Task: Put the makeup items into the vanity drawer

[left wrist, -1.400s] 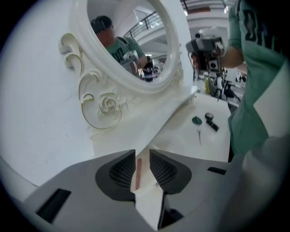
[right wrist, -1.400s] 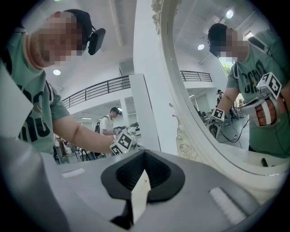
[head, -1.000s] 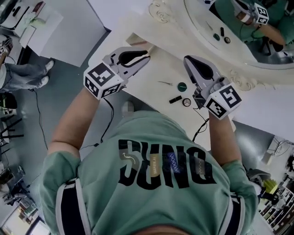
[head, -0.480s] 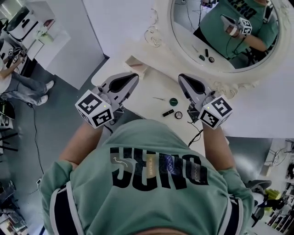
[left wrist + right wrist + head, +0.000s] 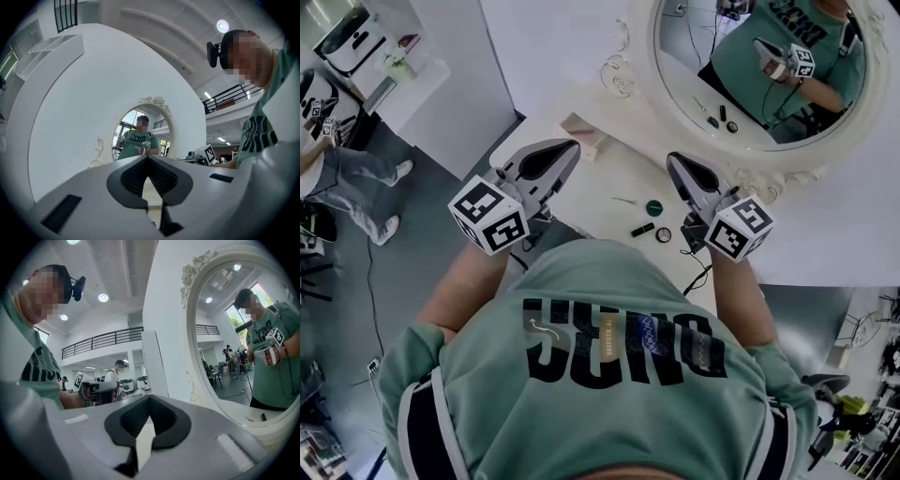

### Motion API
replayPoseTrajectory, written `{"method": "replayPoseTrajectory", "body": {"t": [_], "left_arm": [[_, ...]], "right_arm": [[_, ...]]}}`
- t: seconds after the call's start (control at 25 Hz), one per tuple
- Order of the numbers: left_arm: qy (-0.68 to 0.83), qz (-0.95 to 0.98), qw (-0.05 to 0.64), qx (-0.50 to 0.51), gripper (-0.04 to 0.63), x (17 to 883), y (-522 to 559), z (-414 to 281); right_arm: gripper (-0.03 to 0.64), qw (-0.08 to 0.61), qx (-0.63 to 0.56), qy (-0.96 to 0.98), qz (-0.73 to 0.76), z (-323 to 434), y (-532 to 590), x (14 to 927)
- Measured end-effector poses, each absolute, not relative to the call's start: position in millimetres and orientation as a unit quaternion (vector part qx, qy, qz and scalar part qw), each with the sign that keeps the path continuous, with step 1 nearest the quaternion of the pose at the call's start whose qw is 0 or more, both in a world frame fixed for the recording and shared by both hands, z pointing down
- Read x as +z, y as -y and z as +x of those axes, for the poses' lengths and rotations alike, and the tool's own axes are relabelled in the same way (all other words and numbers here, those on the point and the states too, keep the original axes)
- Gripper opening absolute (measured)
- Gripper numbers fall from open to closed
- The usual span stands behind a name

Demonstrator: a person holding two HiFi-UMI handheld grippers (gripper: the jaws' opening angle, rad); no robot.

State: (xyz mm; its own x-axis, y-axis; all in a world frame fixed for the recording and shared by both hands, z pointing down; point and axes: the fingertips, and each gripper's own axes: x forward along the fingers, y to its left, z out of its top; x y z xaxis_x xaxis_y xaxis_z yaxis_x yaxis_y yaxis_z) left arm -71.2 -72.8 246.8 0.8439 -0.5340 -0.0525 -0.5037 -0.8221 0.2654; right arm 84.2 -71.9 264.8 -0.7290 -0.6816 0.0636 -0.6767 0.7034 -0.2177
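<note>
Left claw (image 5: pixel 570 147) and right claw (image 5: pixel 673 161) are both pinched shut and empty, level above the near edge of the table (image 5: pixel 605 178). The makeup items (image 5: pixel 653 207) lie between them, nearer the right, with bare tabletop on their left. A second ago the left claw gaped.

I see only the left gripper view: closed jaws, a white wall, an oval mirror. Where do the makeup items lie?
Observer: On the white vanity top, in the head view: a green round pot, a black tube and a small round compact, close together, near the right gripper.
Operator: Does the right gripper hold something?
Observer: No. Its own view shows its jaws together, nothing between them.
Operator: Is my left gripper above the items?
Observer: No. The left gripper hovers to their left in the head view.
</note>
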Motion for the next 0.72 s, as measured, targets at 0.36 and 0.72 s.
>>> {"method": "replayPoseTrajectory", "body": {"t": [0.36, 0.72], "left_arm": [[0.271, 0.953, 0.122, -0.056, 0.003, 249.3, 71.4, -69.3], [0.271, 0.953, 0.125, -0.055, 0.003, 252.4, 72.3, -70.3]], "right_arm": [[0.008, 0.001, -0.108, -0.921, -0.374, 87.3, 72.1, 266.4], [0.006, -0.005, -0.107, -0.922, -0.372, 86.7, 71.4, 269.5]]}}
